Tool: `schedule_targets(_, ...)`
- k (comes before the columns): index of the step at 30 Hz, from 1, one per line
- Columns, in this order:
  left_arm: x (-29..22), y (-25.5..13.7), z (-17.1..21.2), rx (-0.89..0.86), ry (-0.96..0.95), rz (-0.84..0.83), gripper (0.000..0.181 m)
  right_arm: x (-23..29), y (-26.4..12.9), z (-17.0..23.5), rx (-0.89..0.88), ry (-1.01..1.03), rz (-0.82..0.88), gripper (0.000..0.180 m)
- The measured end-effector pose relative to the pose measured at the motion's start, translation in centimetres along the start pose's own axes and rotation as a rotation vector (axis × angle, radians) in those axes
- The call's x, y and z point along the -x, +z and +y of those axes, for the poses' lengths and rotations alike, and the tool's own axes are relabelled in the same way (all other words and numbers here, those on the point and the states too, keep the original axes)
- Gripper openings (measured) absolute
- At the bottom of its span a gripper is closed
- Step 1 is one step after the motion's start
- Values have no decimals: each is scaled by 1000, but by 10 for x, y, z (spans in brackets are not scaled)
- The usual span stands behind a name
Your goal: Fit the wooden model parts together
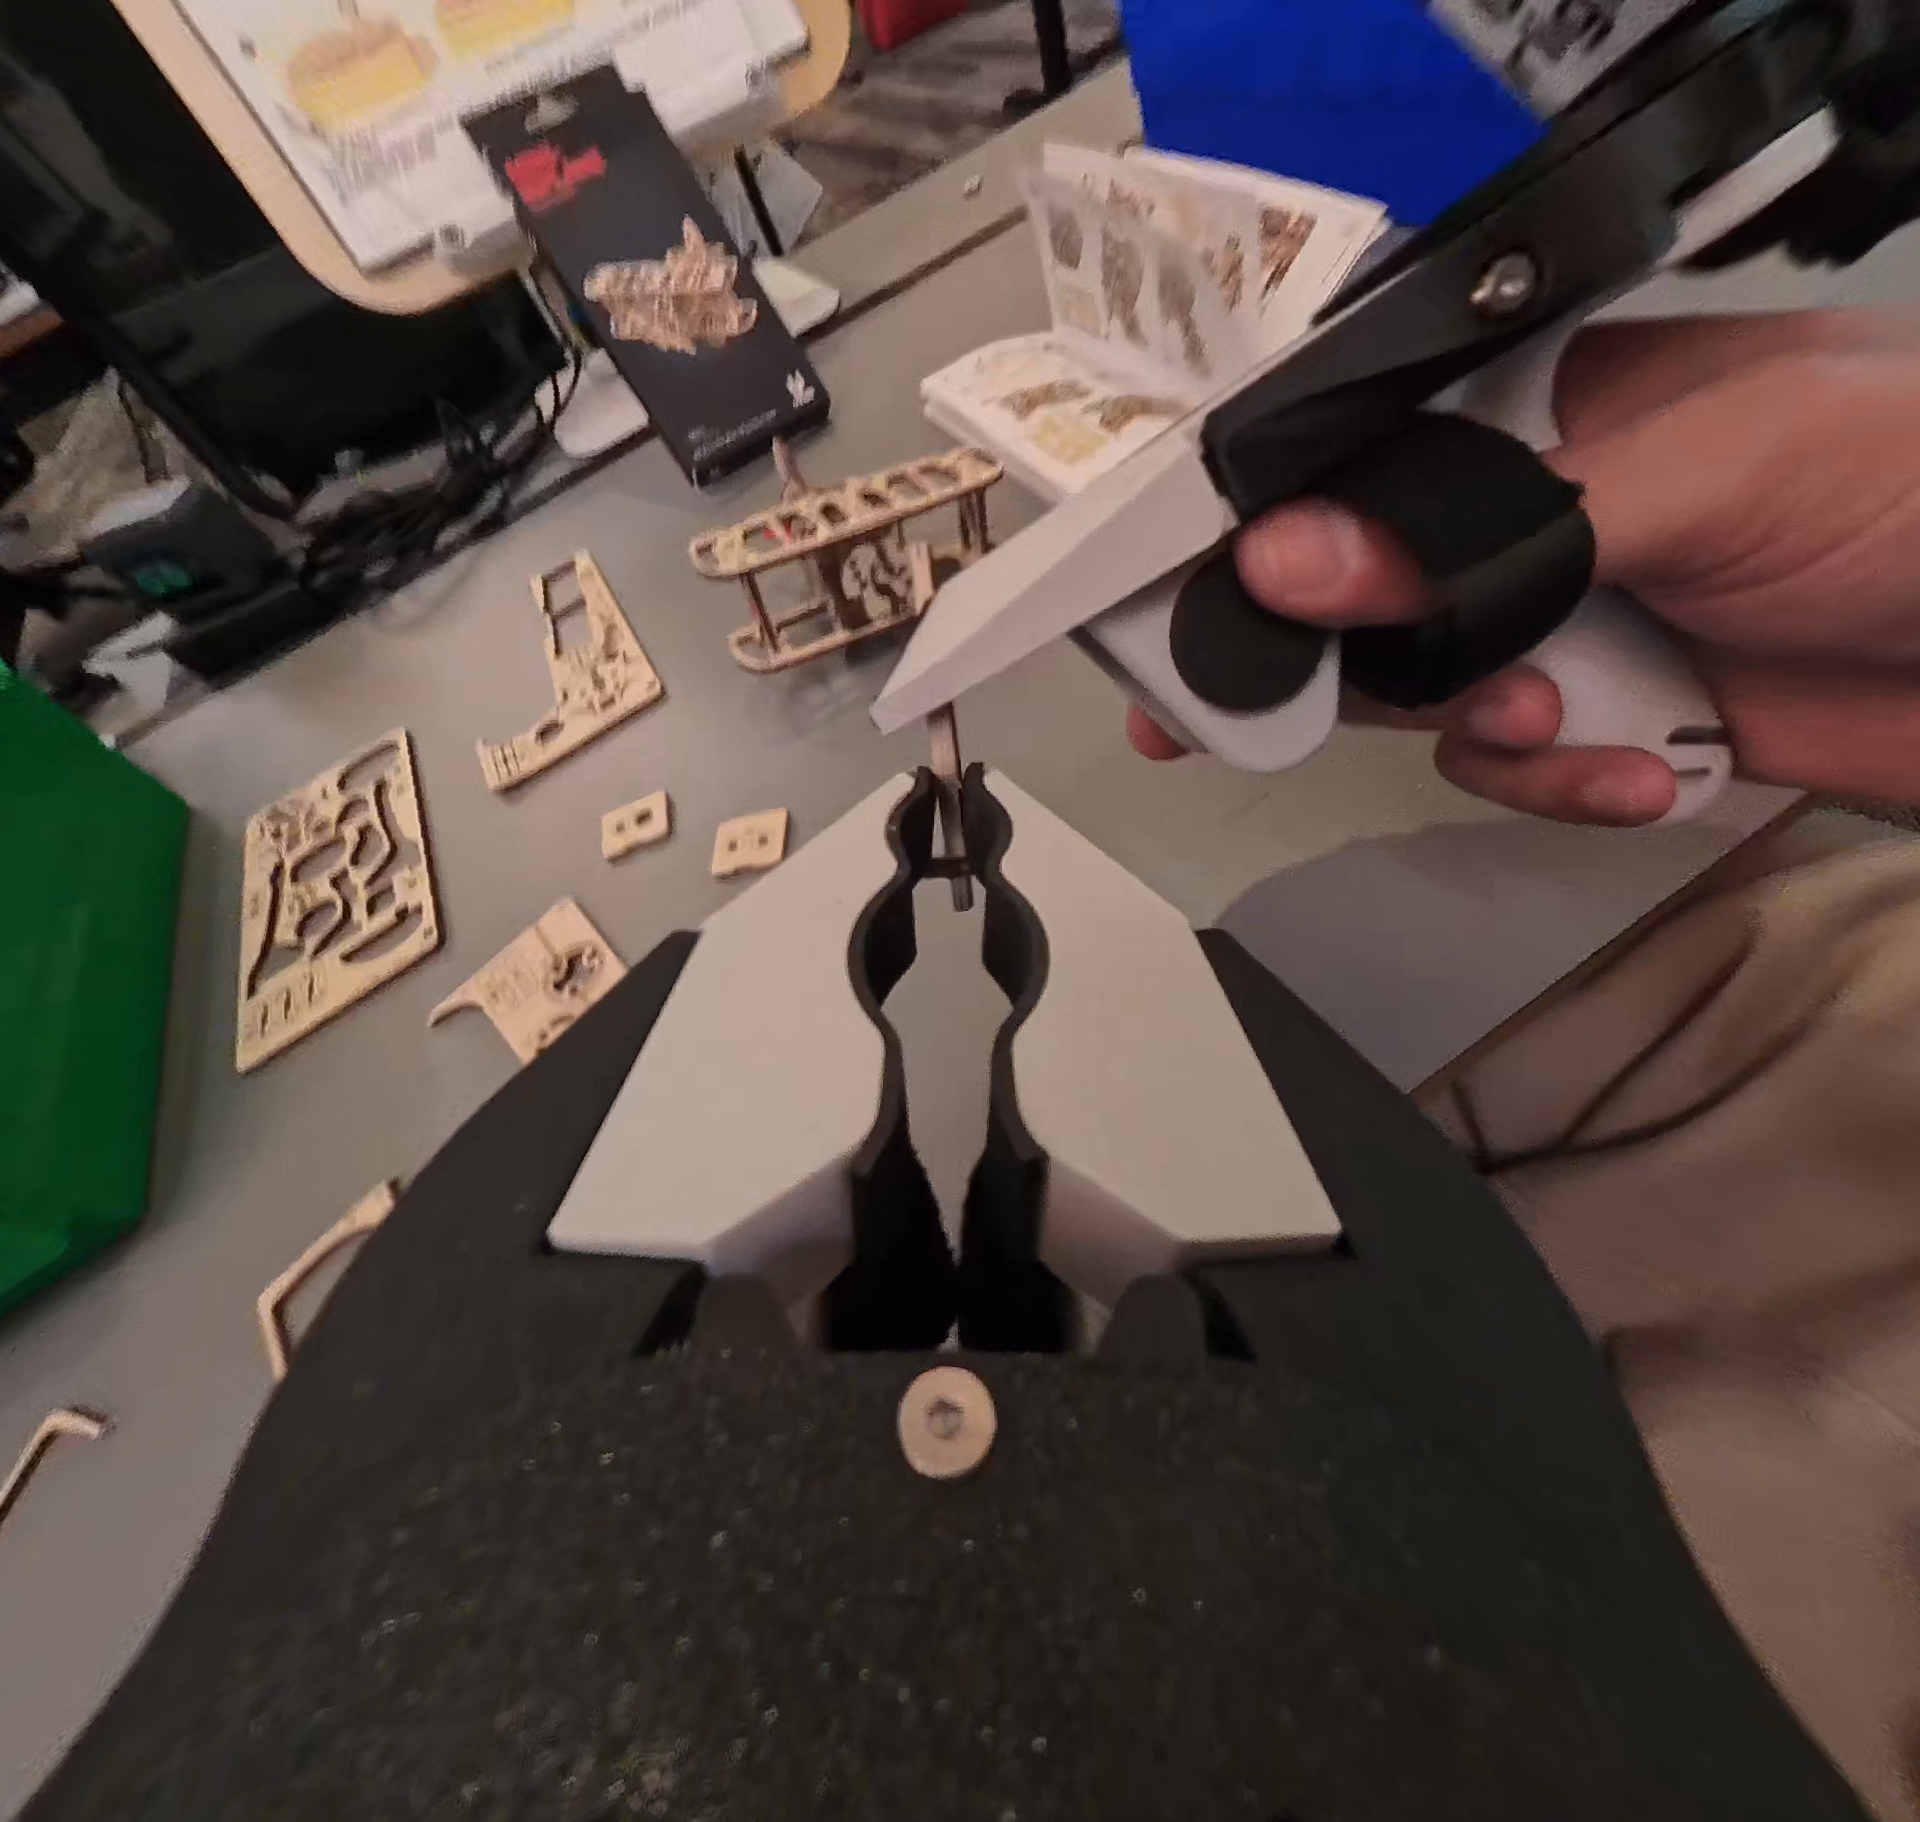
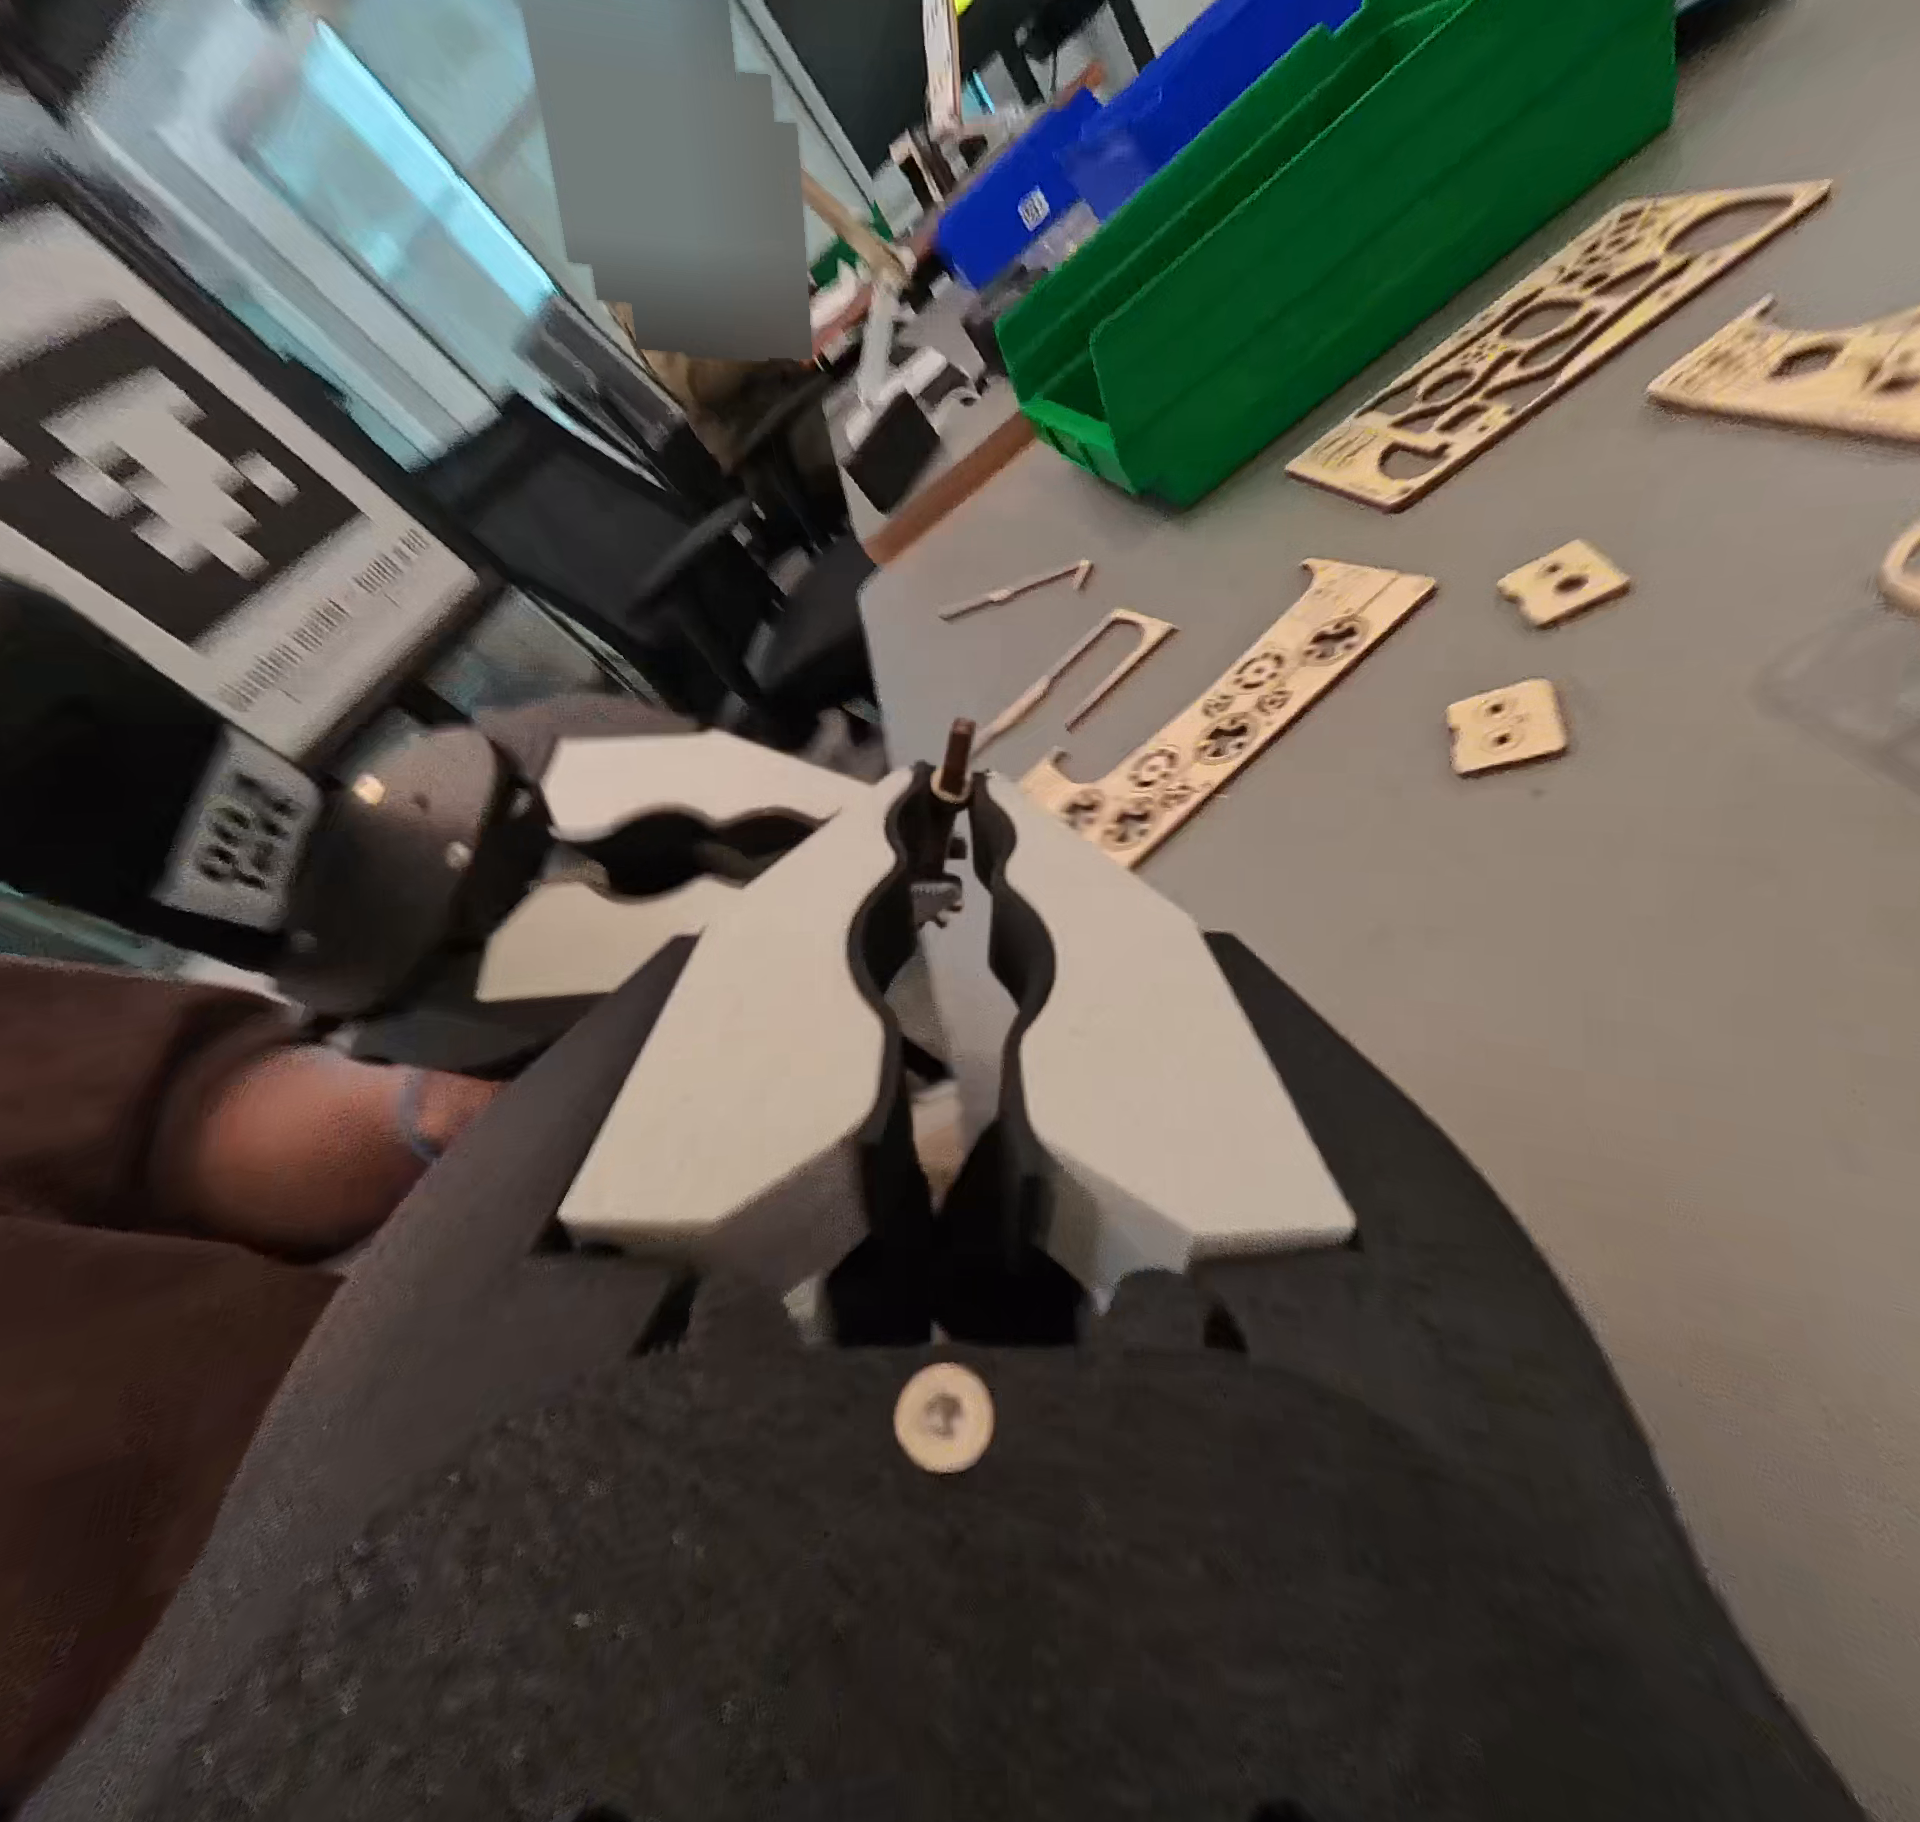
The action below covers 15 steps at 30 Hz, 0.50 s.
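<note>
Grey tabletop (image 1: 582, 1128), scattered wooden sheets (image 1: 338, 894)

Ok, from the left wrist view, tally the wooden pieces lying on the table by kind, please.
Cut-out sheets: 3
Small square tabs: 2
Thin offcut strips: 2
Built biplane: 1
Total: 8

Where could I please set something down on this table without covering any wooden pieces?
Bare table lies right of the long gear sheet, below the small square pieces. It is crowded near the green bin and beside the biplane.
</note>
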<state>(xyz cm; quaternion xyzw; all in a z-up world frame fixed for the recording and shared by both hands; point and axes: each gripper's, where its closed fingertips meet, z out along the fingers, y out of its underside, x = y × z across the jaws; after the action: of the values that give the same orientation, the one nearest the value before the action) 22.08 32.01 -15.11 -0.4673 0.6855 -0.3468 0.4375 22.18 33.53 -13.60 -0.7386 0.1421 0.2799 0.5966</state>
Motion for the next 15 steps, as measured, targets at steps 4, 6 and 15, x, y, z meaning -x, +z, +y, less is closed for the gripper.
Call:
schedule_targets(4, 38, -4, 27, 113, -98, -66, 20, -6, 37, -4, 137, -333, -35, 5)
schedule_targets(6, 57, -11, 45, 190, -139, -57, 31, -26, 63, -6, 236, -510, 9, 5)
schedule_targets(15, 76, 1, 126, 447, -258, -17, 55, -97, 129, 3, 417, -589, -51, 4)
